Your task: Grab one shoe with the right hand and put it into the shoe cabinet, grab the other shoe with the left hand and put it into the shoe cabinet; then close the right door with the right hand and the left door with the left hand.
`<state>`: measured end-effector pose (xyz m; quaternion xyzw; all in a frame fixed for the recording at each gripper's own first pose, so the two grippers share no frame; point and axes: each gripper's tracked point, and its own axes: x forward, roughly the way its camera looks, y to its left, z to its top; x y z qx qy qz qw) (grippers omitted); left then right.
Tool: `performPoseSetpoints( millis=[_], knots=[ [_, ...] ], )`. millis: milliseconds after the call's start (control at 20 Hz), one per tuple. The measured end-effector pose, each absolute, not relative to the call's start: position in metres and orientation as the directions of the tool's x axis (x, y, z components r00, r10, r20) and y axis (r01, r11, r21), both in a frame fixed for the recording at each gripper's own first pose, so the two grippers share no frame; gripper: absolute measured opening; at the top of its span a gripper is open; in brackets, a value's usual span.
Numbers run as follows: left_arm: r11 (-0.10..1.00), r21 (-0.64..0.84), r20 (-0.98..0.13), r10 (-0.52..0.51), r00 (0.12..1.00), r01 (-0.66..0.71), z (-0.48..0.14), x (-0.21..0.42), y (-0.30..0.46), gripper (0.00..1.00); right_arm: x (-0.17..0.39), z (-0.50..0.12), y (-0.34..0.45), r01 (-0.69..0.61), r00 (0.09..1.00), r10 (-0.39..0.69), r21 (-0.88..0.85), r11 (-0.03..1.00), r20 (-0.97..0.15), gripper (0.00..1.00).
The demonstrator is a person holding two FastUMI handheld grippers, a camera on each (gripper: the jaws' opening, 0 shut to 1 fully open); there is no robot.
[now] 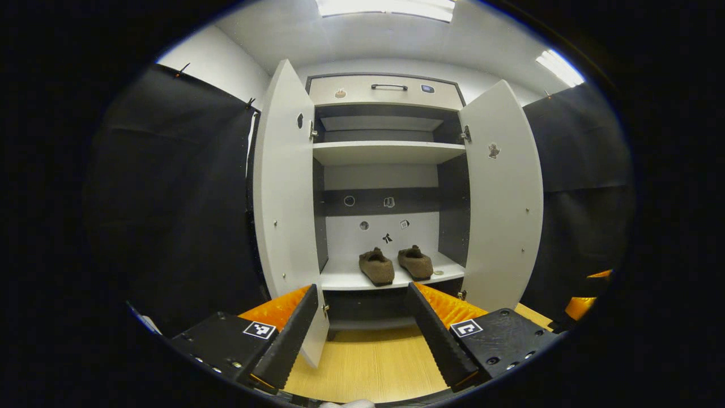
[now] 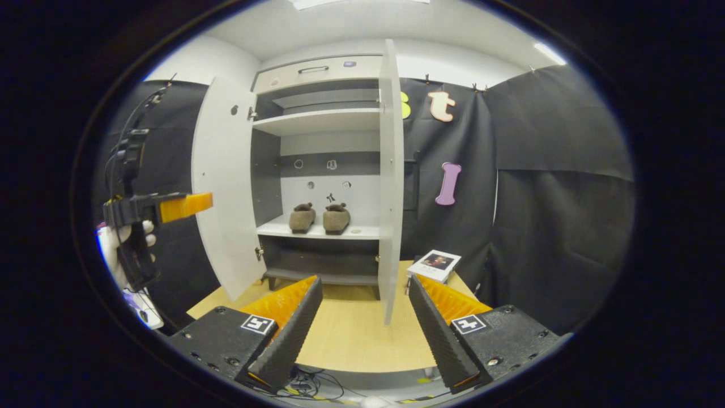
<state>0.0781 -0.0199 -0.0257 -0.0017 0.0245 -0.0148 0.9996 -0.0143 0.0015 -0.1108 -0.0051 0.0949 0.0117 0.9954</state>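
Two brown shoes stand side by side on the lower shelf of the white shoe cabinet (image 1: 388,153): the left shoe (image 1: 376,267) and the right shoe (image 1: 415,262), also seen as the left shoe (image 2: 302,218) and the right shoe (image 2: 336,219). Both doors stand wide: the left door (image 1: 286,198) (image 2: 224,187) and the right door (image 1: 501,192) (image 2: 391,181). My left gripper (image 1: 362,334) is open and empty, well back from the cabinet. My right gripper (image 2: 362,326) is open and empty too, its gap facing the right door's edge. The left gripper (image 2: 170,208) appears far left, held by a gloved hand (image 2: 116,249).
The cabinet stands on a light wooden floor (image 2: 351,323). A book (image 2: 434,264) lies on that floor right of the right door. A drawer with a handle (image 1: 389,86) tops the cabinet. Black cloth walls close in on both sides.
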Motion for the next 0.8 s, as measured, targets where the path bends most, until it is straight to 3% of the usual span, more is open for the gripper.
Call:
performPoseSetpoints(
  millis=[400, 800],
  knots=[
    [1.000, 0.010, -0.088, 0.009, 0.996, -0.008, -0.058, 0.019, -0.016, 0.97, -0.009, -0.104, -0.012, -0.021, 0.983, 0.018, -0.018, 1.000, -0.180, 0.99],
    [1.000, -0.029, -0.086, -0.003, 0.996, 0.000, -0.055, 0.026, -0.044, 0.96, 0.069, -0.060, -0.091, 0.068, 0.992, -0.070, -0.031, 0.997, -0.102, 0.99]
  ],
)
